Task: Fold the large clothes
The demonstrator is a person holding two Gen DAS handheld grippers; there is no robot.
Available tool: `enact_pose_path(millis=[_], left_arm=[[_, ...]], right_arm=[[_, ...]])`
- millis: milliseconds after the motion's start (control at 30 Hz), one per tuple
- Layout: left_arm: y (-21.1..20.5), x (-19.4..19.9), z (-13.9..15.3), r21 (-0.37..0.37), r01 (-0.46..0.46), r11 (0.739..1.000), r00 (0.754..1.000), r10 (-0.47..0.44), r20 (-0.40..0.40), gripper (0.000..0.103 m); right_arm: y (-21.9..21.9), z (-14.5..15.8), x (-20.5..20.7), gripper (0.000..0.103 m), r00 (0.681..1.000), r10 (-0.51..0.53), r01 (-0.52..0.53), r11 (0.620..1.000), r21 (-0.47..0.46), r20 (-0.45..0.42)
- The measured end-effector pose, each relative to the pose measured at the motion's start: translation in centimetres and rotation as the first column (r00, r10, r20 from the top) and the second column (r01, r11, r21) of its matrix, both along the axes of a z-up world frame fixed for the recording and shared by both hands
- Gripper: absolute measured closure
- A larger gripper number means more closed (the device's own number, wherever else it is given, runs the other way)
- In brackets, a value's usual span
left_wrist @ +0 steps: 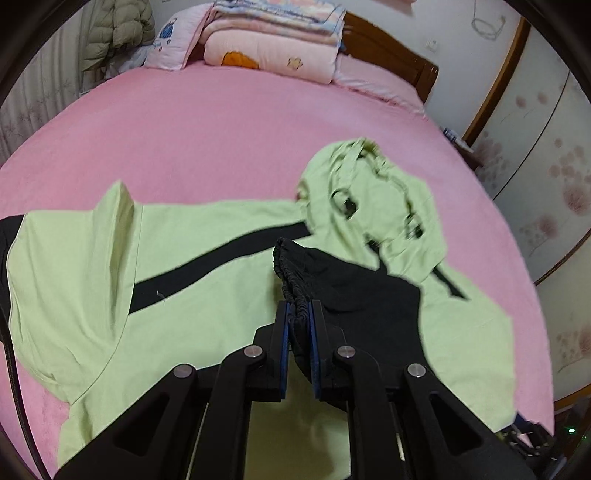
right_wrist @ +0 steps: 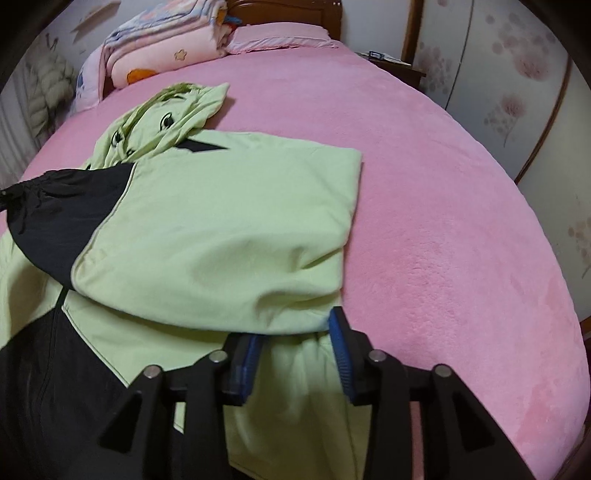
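Observation:
A light green hooded jacket (left_wrist: 184, 295) with black panels lies spread on the pink bed (left_wrist: 221, 129), its hood (left_wrist: 369, 192) crumpled toward the headboard. My left gripper (left_wrist: 300, 306) is shut on the gathered elastic cuff (left_wrist: 291, 273) of the black sleeve, held over the jacket's body. In the right wrist view the jacket (right_wrist: 221, 221) shows one side folded over, and the black sleeve (right_wrist: 66, 206) stretches off to the left. My right gripper (right_wrist: 295, 326) stands open at the near corner of that fold. Fabric lies loosely between its fingers, and the left fingertip is hidden under the cloth.
Folded quilts and pillows (left_wrist: 273, 40) are stacked against the wooden headboard (left_wrist: 388, 48). A puffer coat (left_wrist: 118, 29) hangs at the far left. A nightstand (right_wrist: 391, 66) and flowered wardrobe doors (right_wrist: 517, 74) stand to the right of the bed. Bare pink sheet (right_wrist: 443, 184) lies right of the jacket.

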State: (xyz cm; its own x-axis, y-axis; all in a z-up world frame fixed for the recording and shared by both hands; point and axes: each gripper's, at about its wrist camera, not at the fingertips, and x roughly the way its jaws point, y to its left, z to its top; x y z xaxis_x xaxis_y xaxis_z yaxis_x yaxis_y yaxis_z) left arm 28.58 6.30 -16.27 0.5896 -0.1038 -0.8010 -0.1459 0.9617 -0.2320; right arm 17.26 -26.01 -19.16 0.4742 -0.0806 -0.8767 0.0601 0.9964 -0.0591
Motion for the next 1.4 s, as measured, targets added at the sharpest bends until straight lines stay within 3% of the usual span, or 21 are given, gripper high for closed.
enact_pose_path(millis=[133,400,600,767,900,1100,1400], left_arm=[[0.1,-0.5,-1.7,0.014,-0.007,1.000,0.999,0.008,-0.033,0.095],[0.4,-1.1,-5.0,0.062,0.007,0.998,0.992,0.001,-0.130,0.090],[0.9,-2.4,-3.7,0.042,0.008,0.999,0.993,-0.003,-0.117,0.082],[1.1,-3.8,-0.1,0.038,0.044,0.998,0.999,-0.042,-0.028,0.075],[0.5,-3.2,1.4,0.030,0.072,0.997,0.997,-0.072,0.001,0.071],[-1.6,-0.7,-1.1,0.058,0.074,0.996,0.996,-0.070,-0.062,0.070],[-2.8,0.0,-4.5,0.082,0.082,0.993,0.992,-0.073,-0.106,0.070]], right_arm=[[0.3,-0.3,-0.6,0.059,1.000,0.013,-0.013,1.000,-0.015,-0.024],[-1.5,-0.4,-2.1,0.058,0.997,0.003,0.005,0.994,0.113,-0.072],[-3.5,2.1,-3.9,0.058,0.999,-0.013,0.026,0.968,0.248,-0.053],[-4.4,3.9,-4.5,0.058,0.999,-0.034,0.035,0.967,0.252,-0.007],[-3.8,4.4,-3.0,0.058,0.998,-0.053,0.048,0.982,0.184,0.020],[-4.0,1.5,0.3,0.058,0.992,-0.109,0.120,0.974,0.190,-0.067],[-5.4,-0.3,-1.1,0.058,0.992,-0.094,0.109,0.971,0.211,-0.082]])
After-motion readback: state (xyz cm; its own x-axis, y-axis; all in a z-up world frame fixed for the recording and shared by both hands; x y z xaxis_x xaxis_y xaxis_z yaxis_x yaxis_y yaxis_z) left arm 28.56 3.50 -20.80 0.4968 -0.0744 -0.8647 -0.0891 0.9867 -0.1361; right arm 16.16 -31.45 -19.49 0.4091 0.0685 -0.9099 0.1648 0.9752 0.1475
